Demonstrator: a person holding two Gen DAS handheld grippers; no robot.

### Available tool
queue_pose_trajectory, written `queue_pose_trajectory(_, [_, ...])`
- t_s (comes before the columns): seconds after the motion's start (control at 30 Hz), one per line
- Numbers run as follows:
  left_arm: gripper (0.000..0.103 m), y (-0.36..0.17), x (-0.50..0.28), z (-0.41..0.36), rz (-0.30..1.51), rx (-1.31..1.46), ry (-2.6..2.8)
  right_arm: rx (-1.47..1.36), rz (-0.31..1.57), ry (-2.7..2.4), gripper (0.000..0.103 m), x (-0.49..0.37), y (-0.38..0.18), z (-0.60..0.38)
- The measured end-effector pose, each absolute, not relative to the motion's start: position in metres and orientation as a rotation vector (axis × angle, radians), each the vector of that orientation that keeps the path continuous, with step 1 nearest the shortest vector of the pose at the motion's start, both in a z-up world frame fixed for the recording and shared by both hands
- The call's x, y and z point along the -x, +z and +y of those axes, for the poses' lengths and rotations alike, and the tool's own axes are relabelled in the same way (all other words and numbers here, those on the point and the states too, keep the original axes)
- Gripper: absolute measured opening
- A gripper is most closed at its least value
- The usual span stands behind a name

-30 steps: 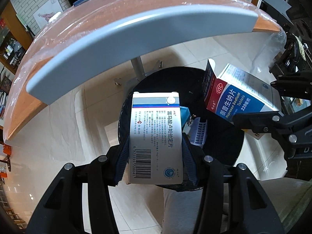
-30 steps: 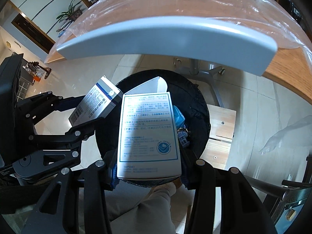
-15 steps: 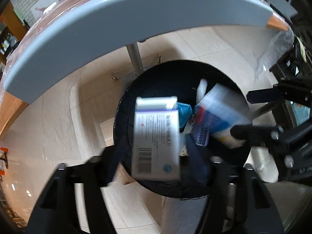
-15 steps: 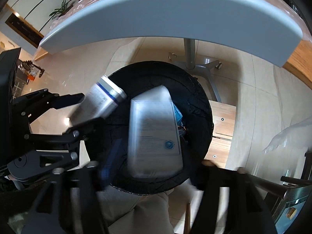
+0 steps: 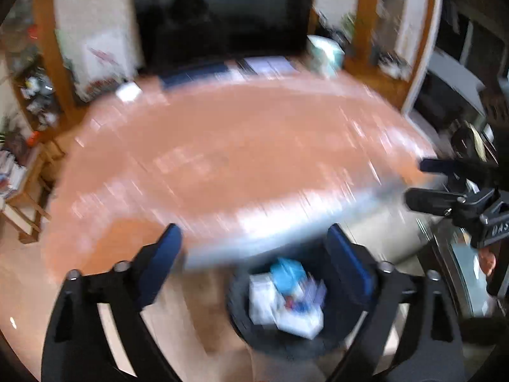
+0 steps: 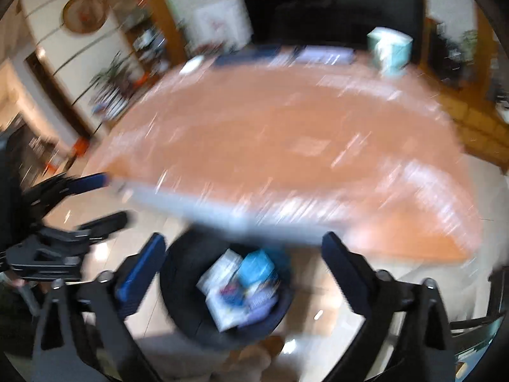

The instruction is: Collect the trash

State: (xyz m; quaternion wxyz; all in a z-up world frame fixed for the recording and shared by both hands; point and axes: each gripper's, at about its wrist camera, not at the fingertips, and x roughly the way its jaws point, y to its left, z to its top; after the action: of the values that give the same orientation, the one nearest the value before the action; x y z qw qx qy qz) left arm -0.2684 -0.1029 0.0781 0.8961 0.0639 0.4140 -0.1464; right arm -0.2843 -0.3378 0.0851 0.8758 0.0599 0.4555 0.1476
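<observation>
Both views are smeared by blur. Ahead of and above both grippers spreads the orange-brown table (image 5: 241, 146), the largest thing in sight, its pale grey front edge running just beyond the fingertips. Behind its far side stands a dark screen (image 5: 222, 12), and a teal-and-white tissue box (image 6: 389, 47) sits on the table's far right part.

Below the table edge, on the tiled floor, stands the black trash bin (image 6: 181, 289). In the left wrist view it lies between the fingers, nearer the right one; in the right wrist view nearer the left one. Inside it lie the white medicine boxes (image 5: 264, 299), beside a blue packet (image 6: 256, 267) and other scraps too blurred to name.

The left gripper (image 5: 254, 242) has its blue-padded jaws spread wide and opening, nothing between them. The right gripper (image 6: 240, 248) is likewise spread and opening, pinching nothing. Each gripper shows at the other's side, apart from the bin
</observation>
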Motion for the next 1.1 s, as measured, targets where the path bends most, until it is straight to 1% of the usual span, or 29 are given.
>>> queue_pose_trajectory(0.13, [0.097,0.083,0.204,-0.084,0.838,-0.075,-0.179,-0.166,0.942,0.173,0.099,0.230,0.081,-0.365])
queue_pose_trajectory(0.27, [0.097,0.068,0.143,-0.065,0.868,-0.078,-0.062,-0.195,0.961,-0.005,0.099,0.173,0.062,-0.392])
queue_pose_trajectory(0.33, [0.097,0.058,0.122,-0.055,0.890,-0.067,-0.034,-0.244,0.996,-0.042,0.099,0.150,0.050,-0.405])
queue_pose_trajectory(0.5, [0.097,0.032,0.076,-0.031,0.945,-0.024,0.028,-0.241,1.036,-0.127,0.099,0.108,0.025,-0.418])
queue_pose_trajectory(0.8, [0.097,0.015,0.025,-0.005,0.970,-0.013,0.103,-0.211,1.030,-0.224,0.099,0.060,0.014,-0.444])
queue_pose_trajectory(0.93, [0.097,0.006,0.019,-0.007,0.979,-0.021,0.111,-0.137,1.016,-0.244,0.099,0.057,0.011,-0.437])
queue_pose_trajectory(1.1, [0.097,0.004,0.016,-0.005,0.968,0.000,0.101,-0.136,0.981,-0.244,0.099,0.060,0.009,-0.436])
